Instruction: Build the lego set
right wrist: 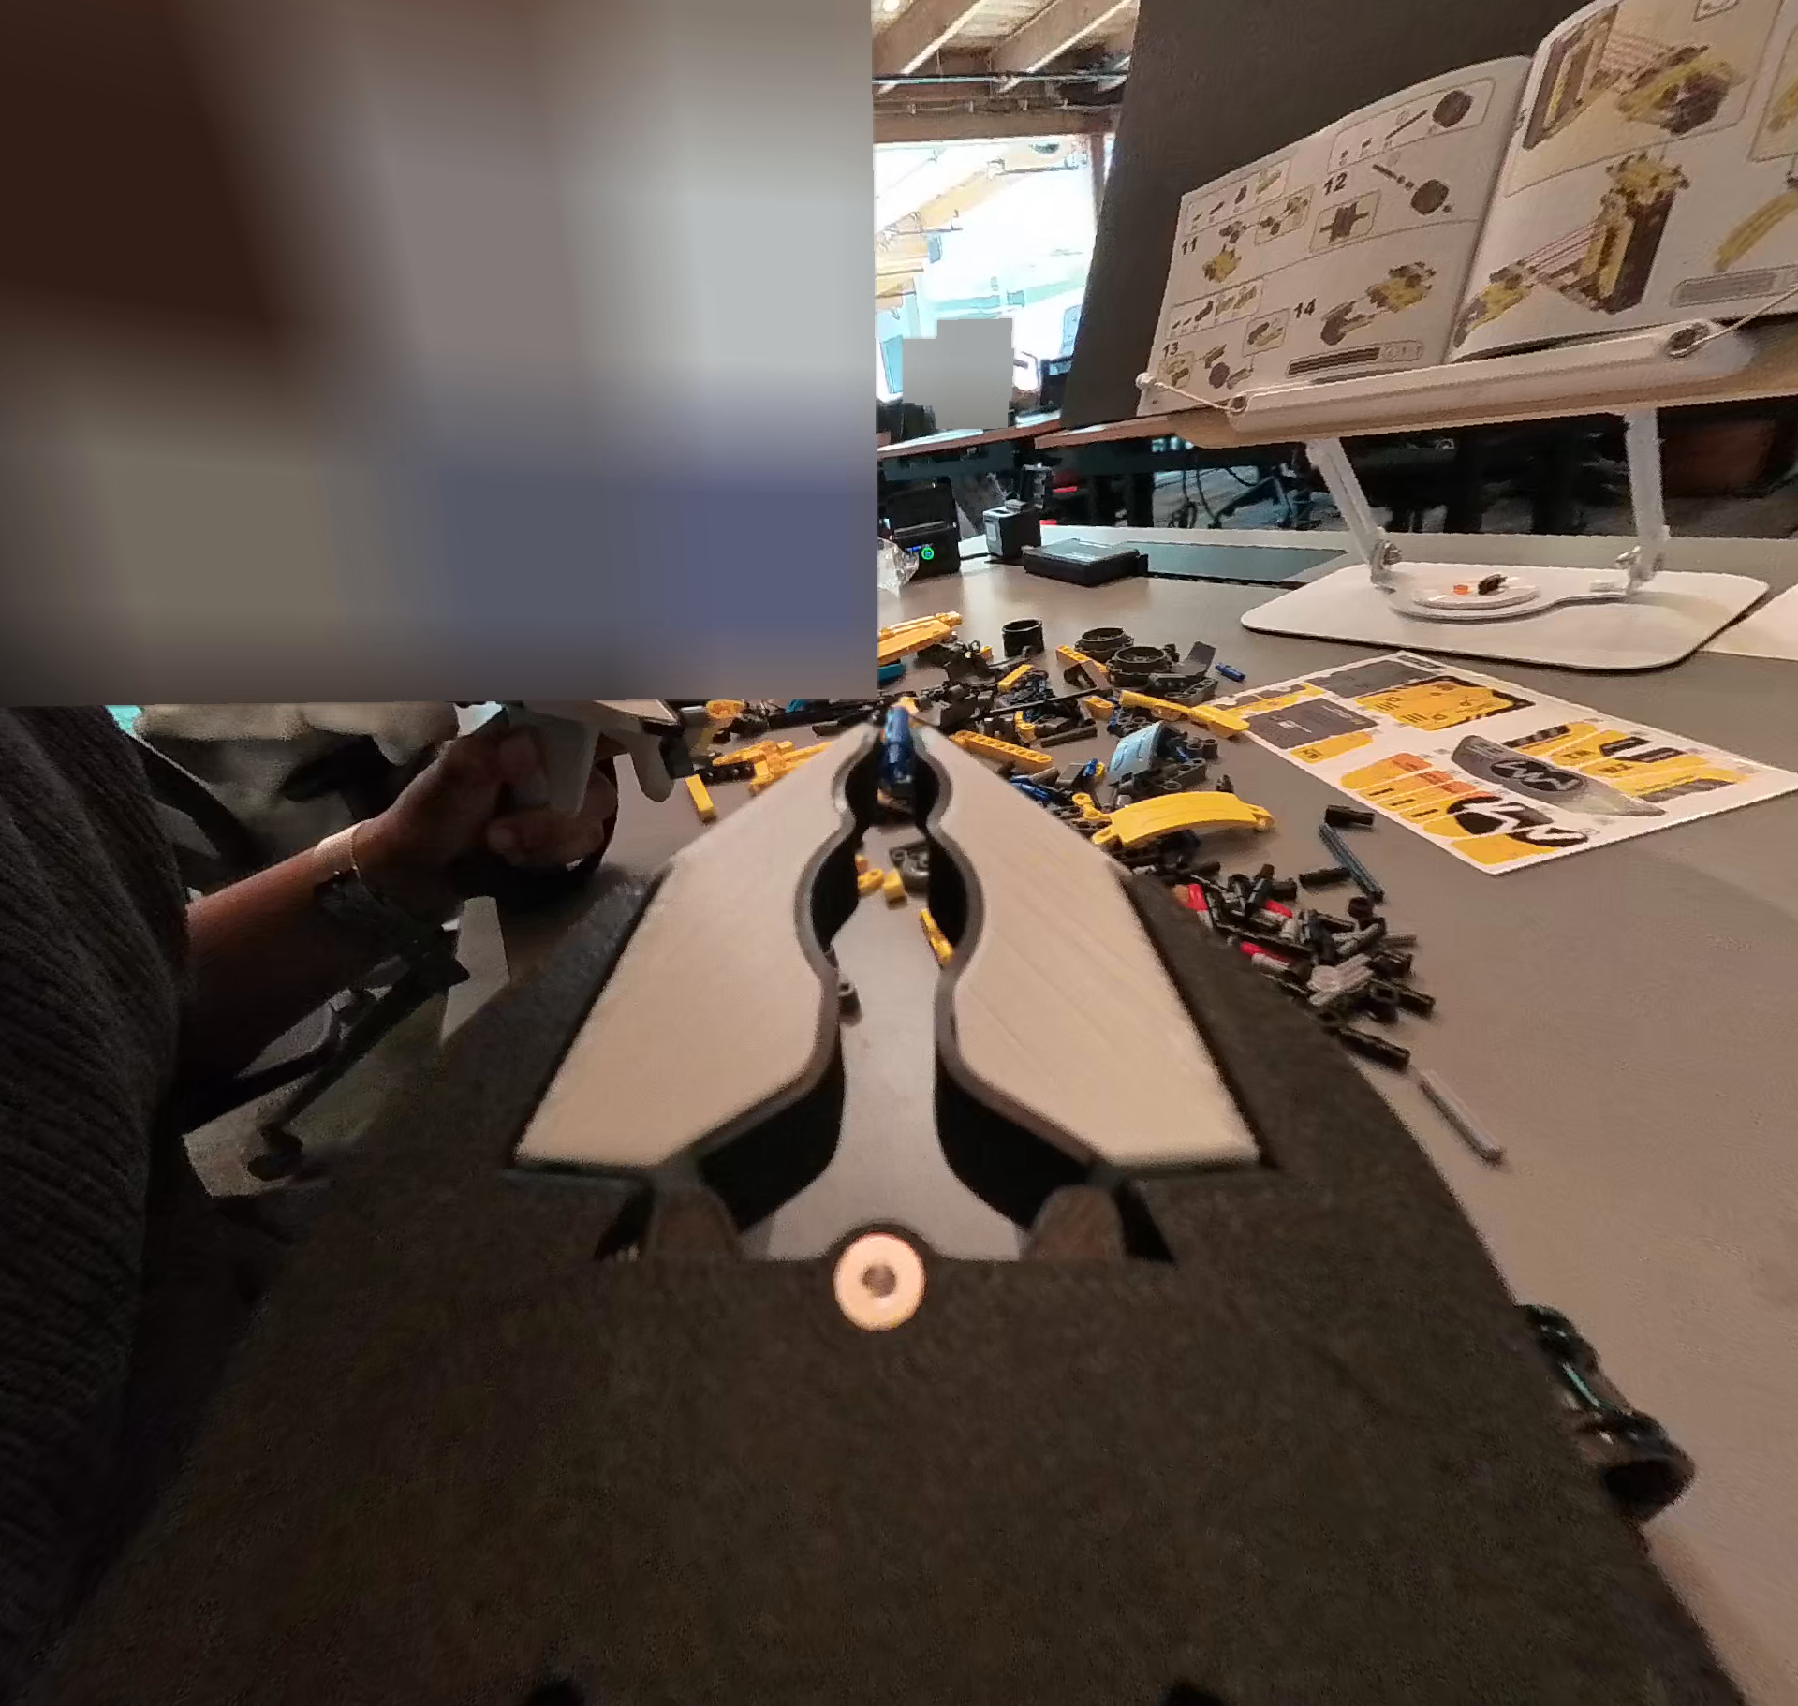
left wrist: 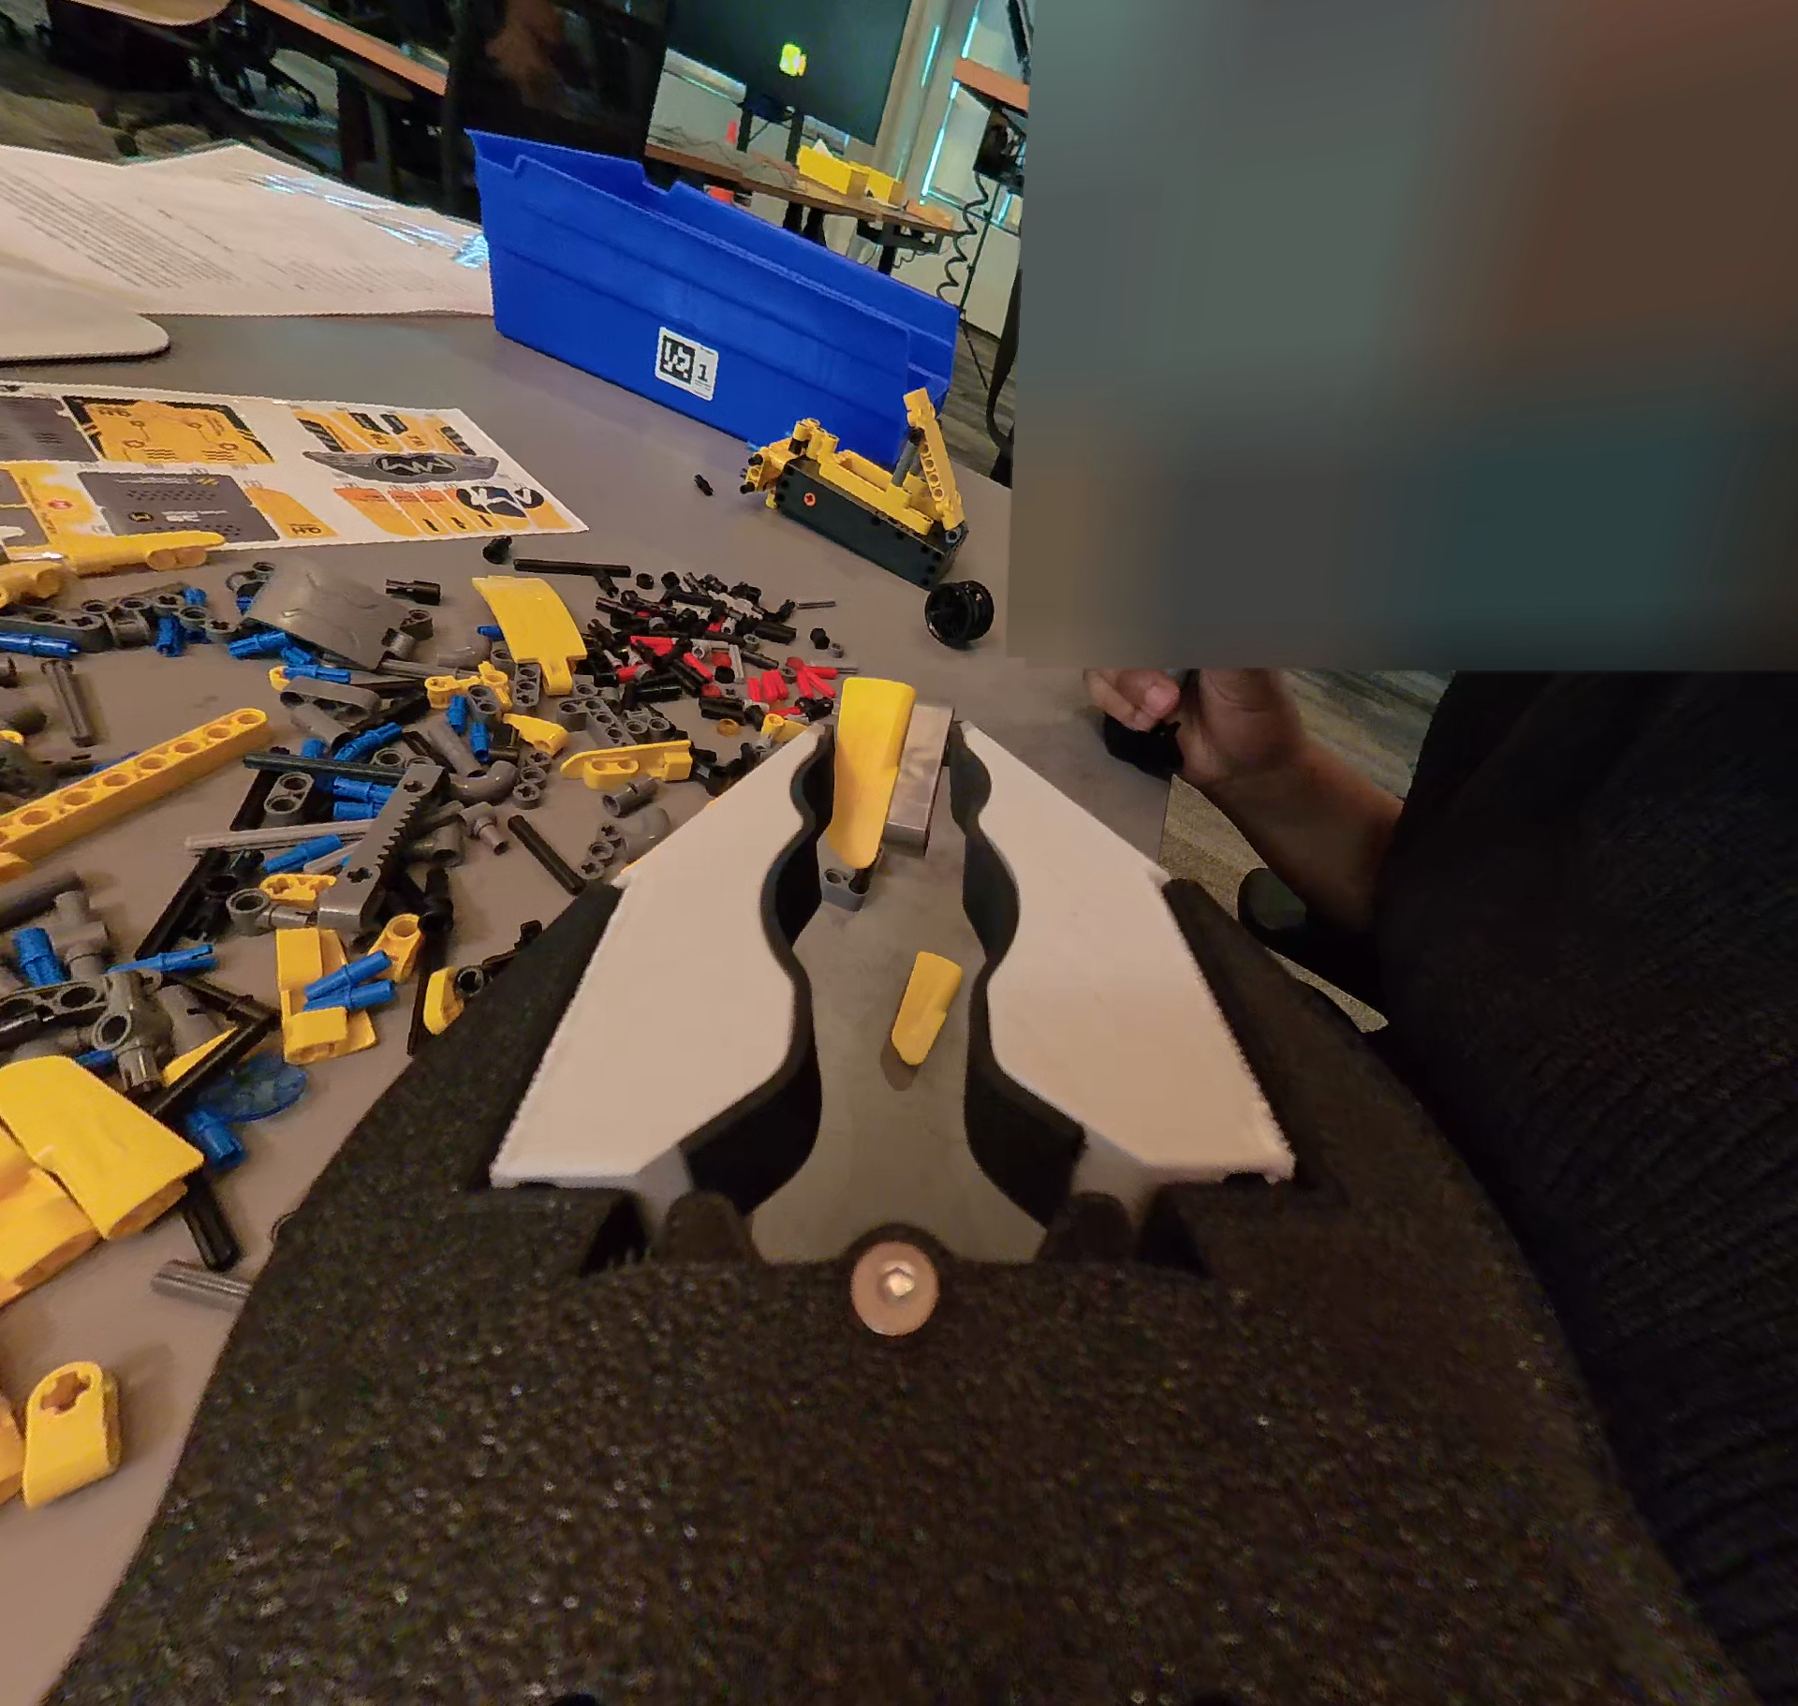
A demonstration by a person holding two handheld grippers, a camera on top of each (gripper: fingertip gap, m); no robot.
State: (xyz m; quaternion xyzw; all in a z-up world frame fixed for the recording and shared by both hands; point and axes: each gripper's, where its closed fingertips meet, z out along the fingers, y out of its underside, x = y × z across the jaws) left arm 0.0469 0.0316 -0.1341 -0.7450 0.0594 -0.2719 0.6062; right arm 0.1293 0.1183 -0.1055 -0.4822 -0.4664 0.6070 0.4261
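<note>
A yellow curved panel with a grey beam [left wrist: 881, 789] stands upright, pinched in the left tongs [left wrist: 887, 745]. The right tongs [right wrist: 895, 755] are closed on a small blue pin [right wrist: 897, 757], above loose parts scattered over the grey surface [right wrist: 1605, 1027].

Loose pieces [left wrist: 409, 784] heaped mid-table; sticker sheet [left wrist: 272, 472] behind them, bin [left wrist: 701, 297] and part-built model [left wrist: 866, 502] toward far edge.

Glossy plastic bricks [left wrist: 525, 623] lie on a smooth matt table [left wrist: 1051, 755] beside a glossy paper sticker sheet [left wrist: 292, 472].
</note>
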